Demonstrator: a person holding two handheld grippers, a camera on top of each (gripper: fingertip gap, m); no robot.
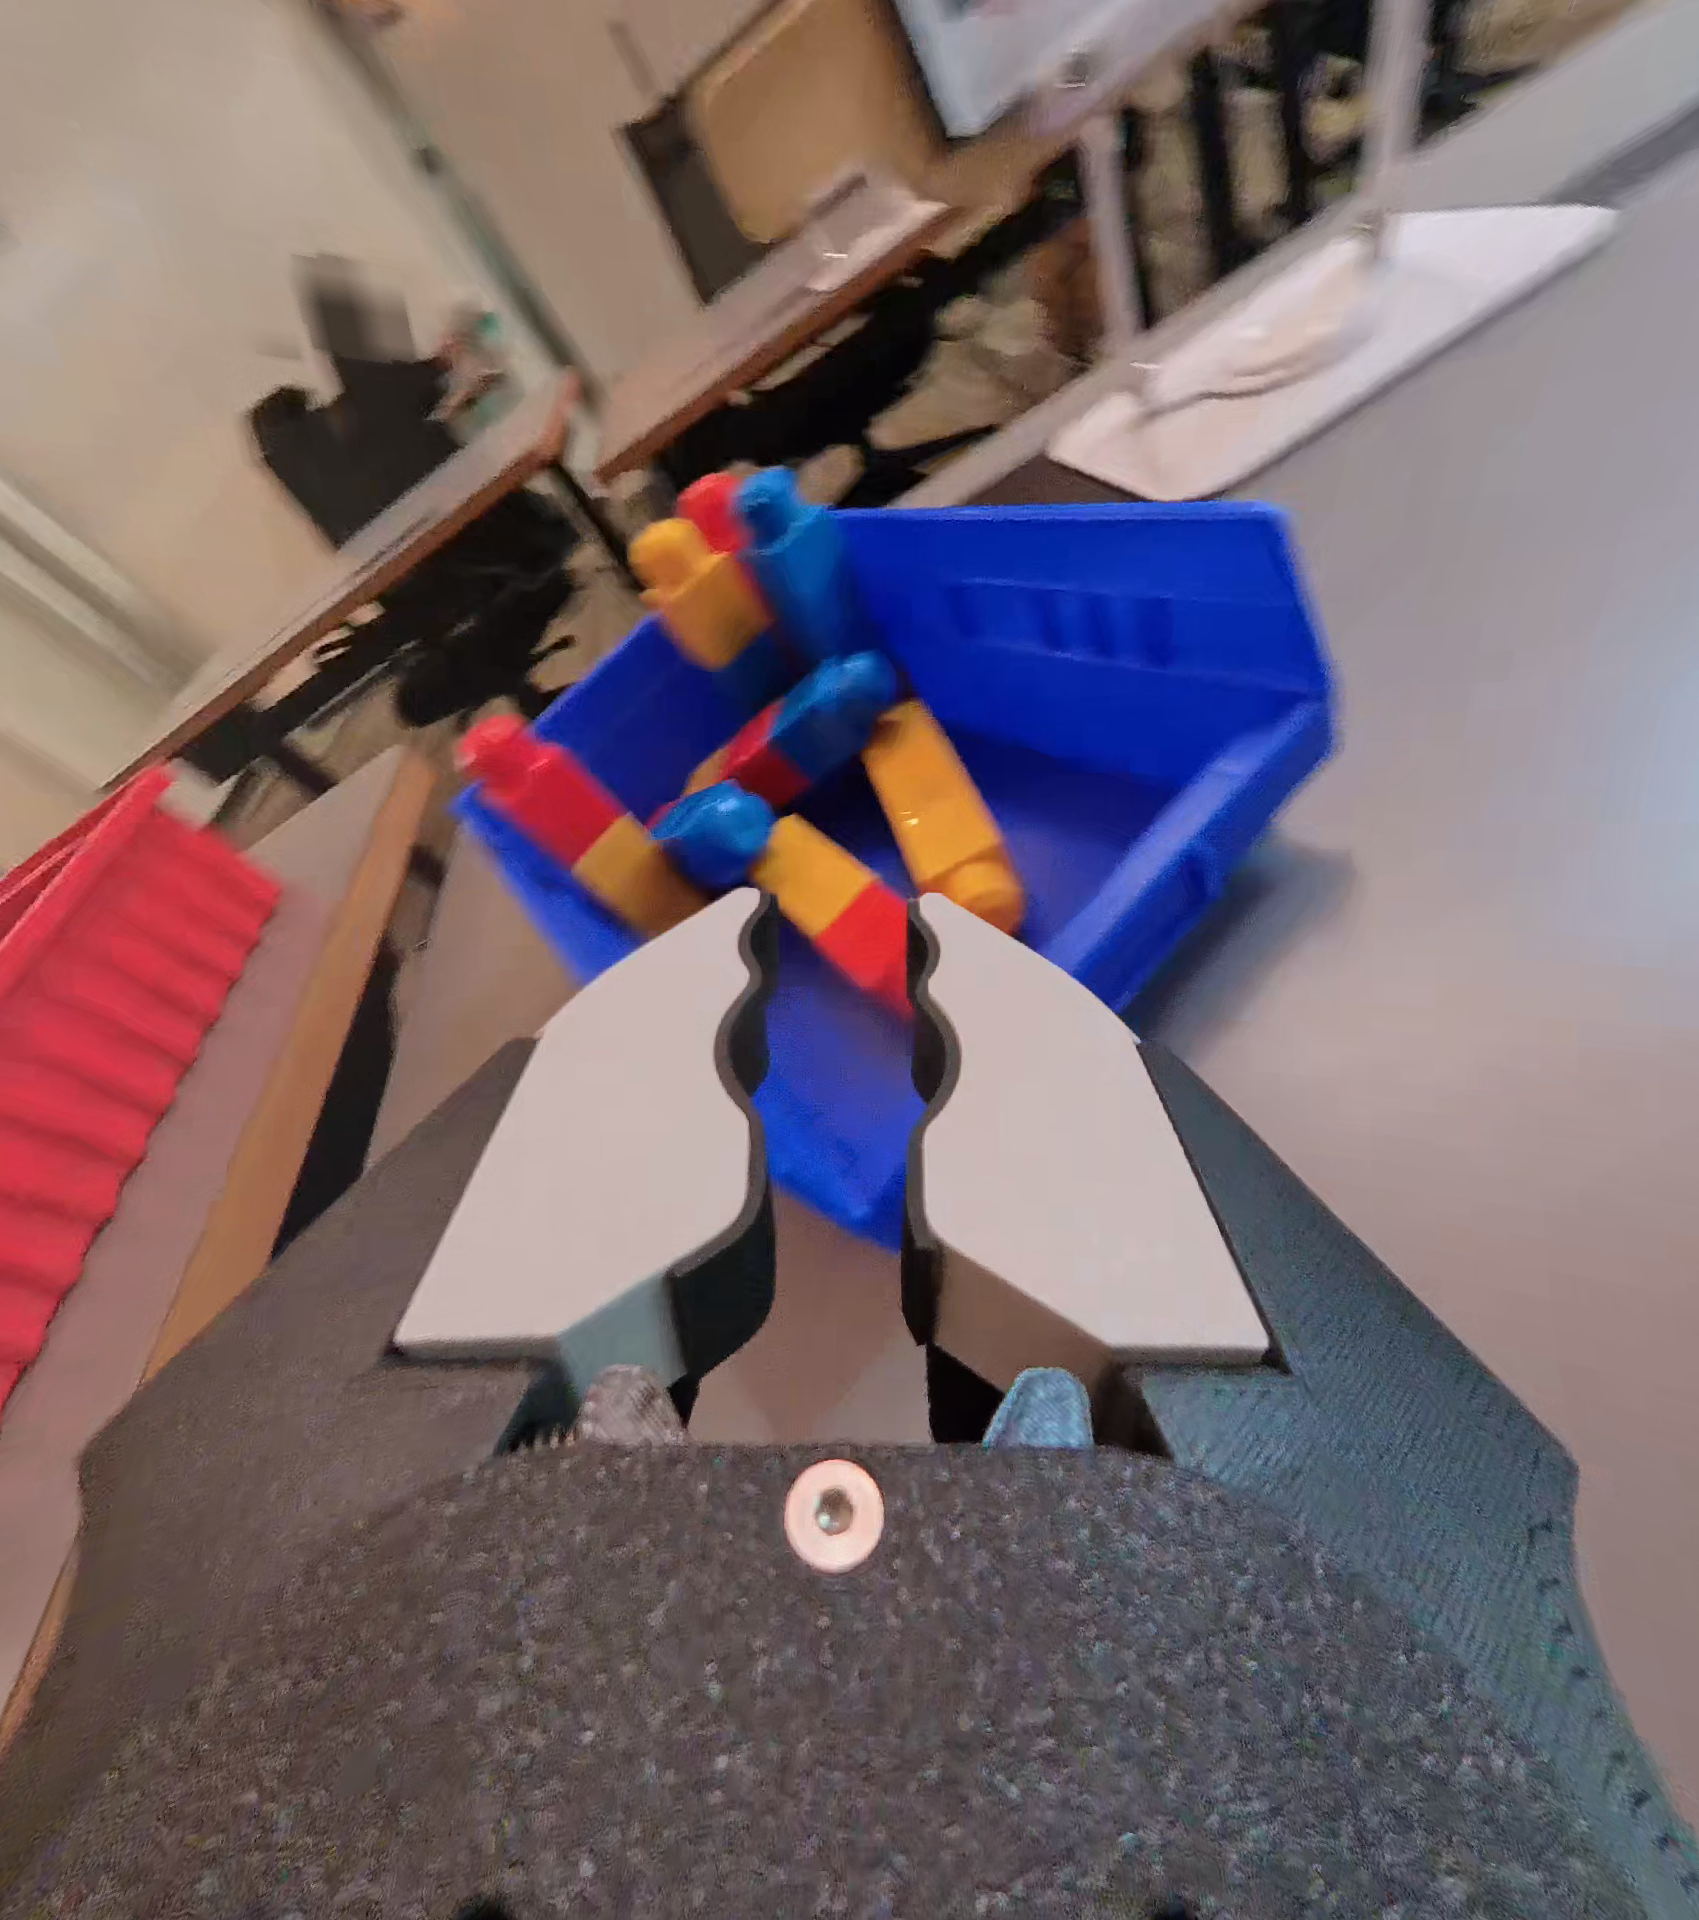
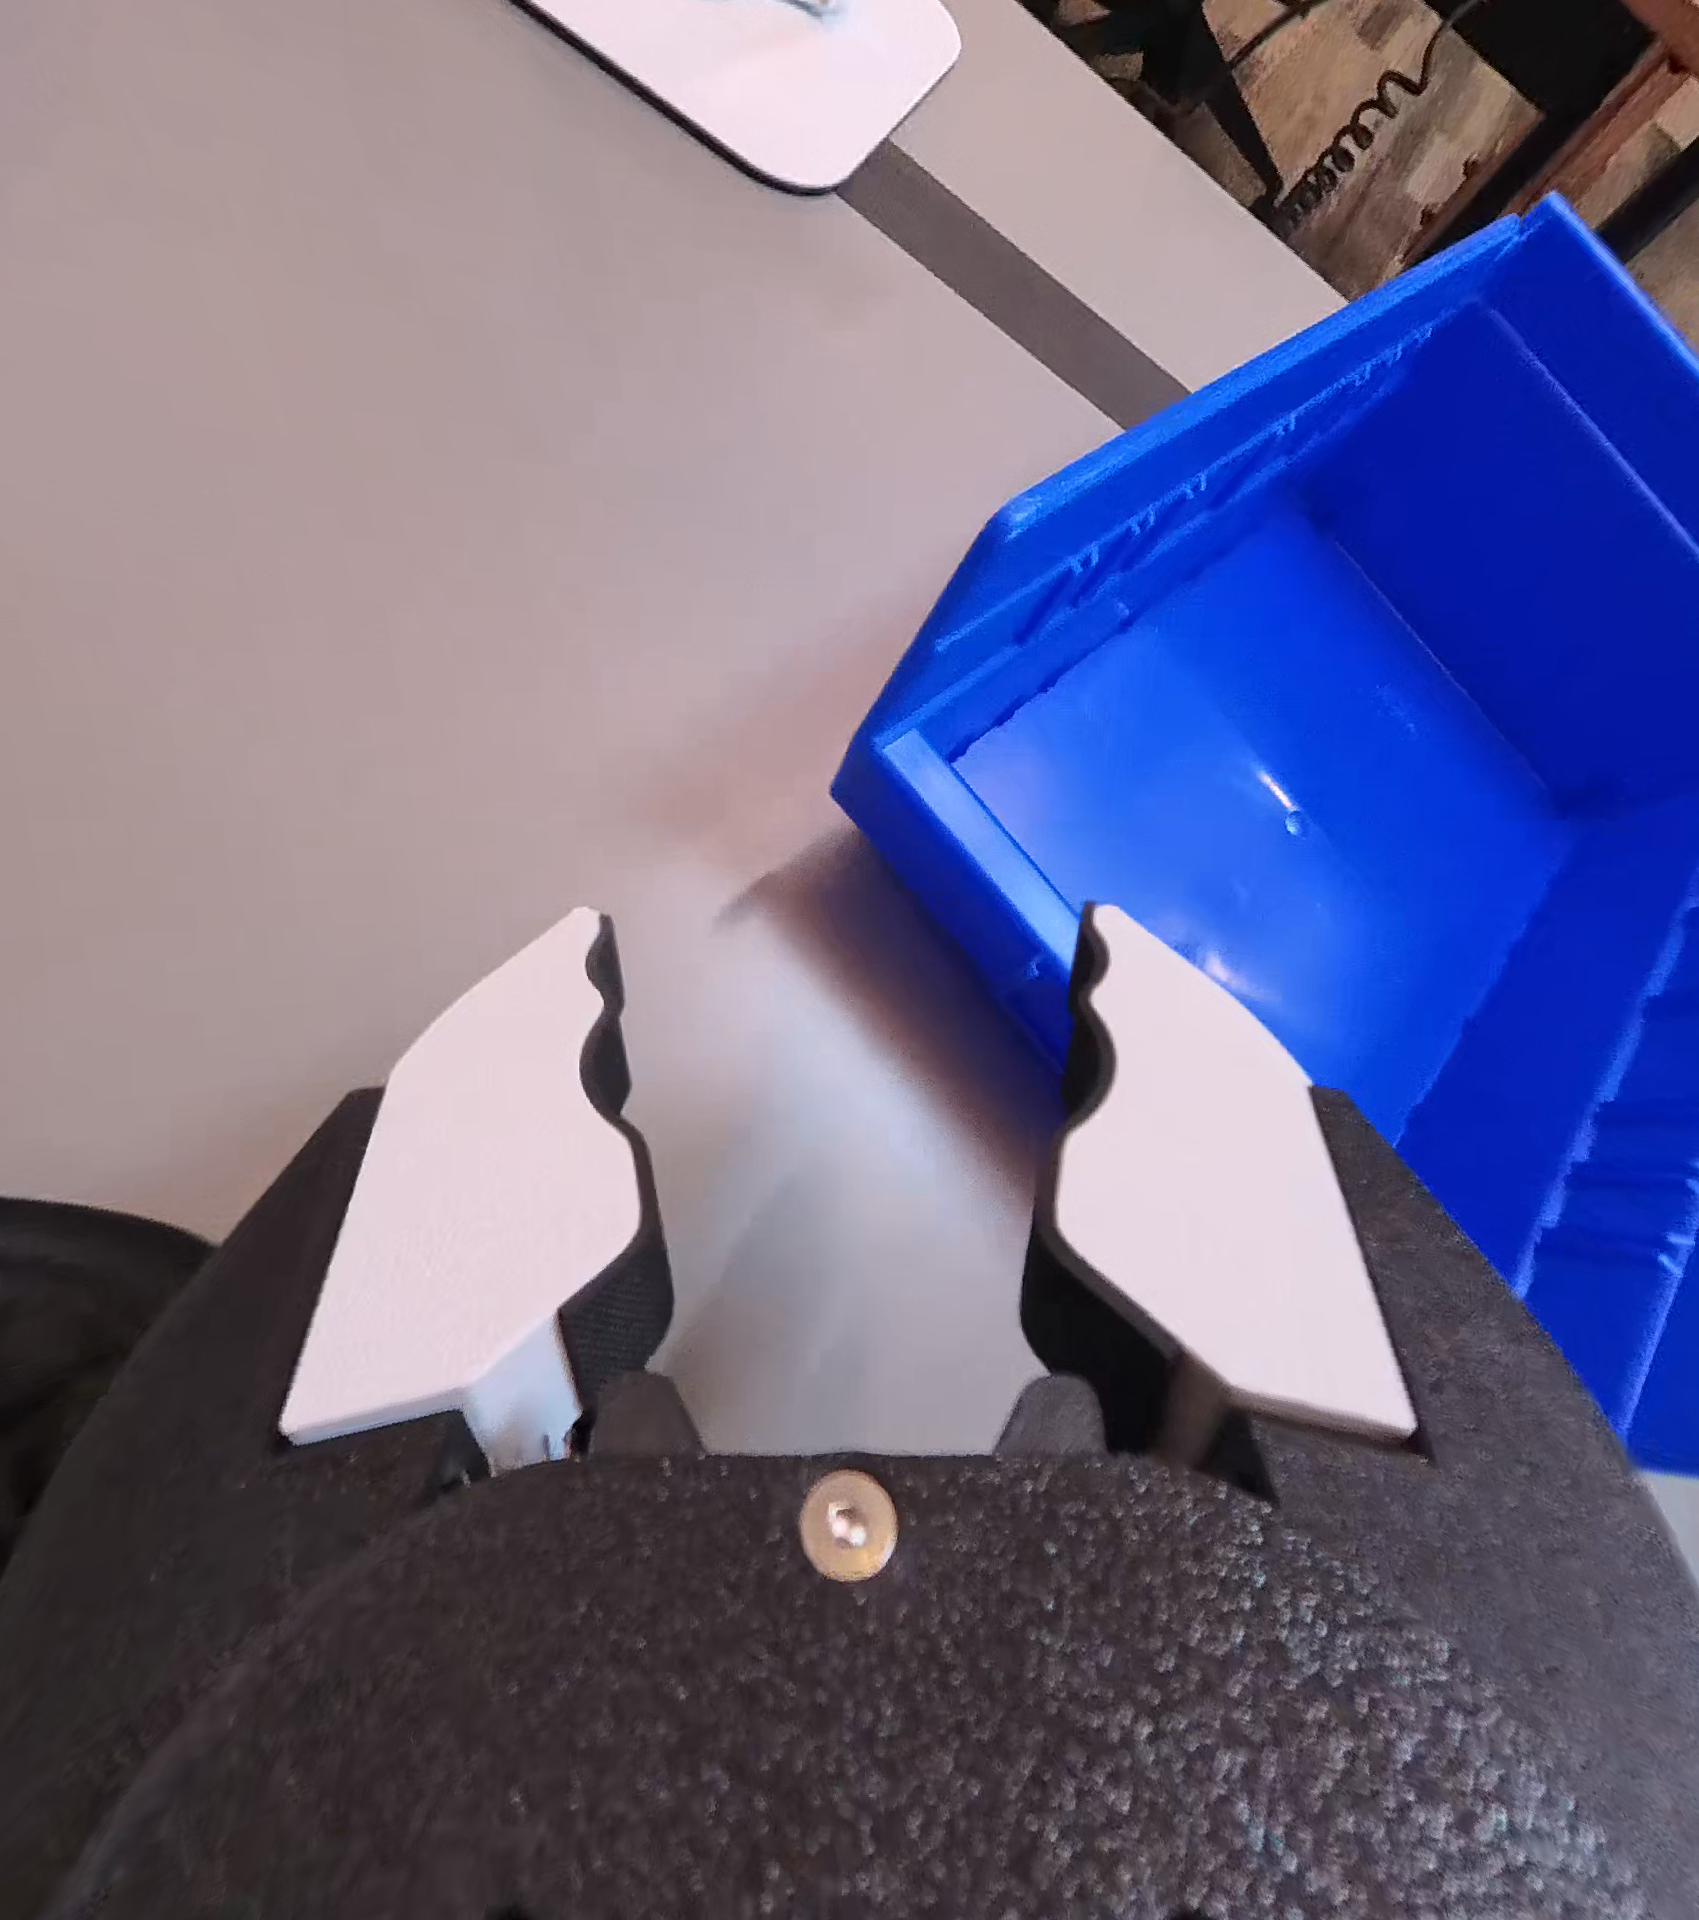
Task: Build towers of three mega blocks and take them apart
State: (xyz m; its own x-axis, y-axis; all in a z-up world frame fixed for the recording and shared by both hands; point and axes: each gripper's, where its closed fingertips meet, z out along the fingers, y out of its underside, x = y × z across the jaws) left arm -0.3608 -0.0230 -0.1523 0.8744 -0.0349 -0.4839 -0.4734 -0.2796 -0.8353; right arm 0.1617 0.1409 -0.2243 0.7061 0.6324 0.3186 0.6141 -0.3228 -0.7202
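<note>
Left wrist view: the left gripper [image 1: 834,914] stands released, its jaws a narrow gap apart with nothing between them, aimed at a blue bin [image 1: 1115,748] on the grey table [image 1: 1551,831]. Through the gap shows the bin's near wall. Just past the fingertips, at 12 o'clock, the blocks [image 1: 803,790] lie jumbled inside the bin: red, yellow and blue pieces joined in short towers, some leaning over the bin's rim at 11 o'clock. A red ribbed thing [image 1: 45,1091] sits at 9 o'clock, blurred. Farther off, at 1 o'clock, a white base [image 1: 1344,343] rests on the table.

Right wrist view: the right gripper [image 2: 845,914] is released wide, holding nothing, over bare table. An empty bin [image 2: 1396,779], also blue, lies at 2 o'clock, touching no finger as far as shows. A white pad [image 2: 772,73] lies far off at 12 o'clock.
</note>
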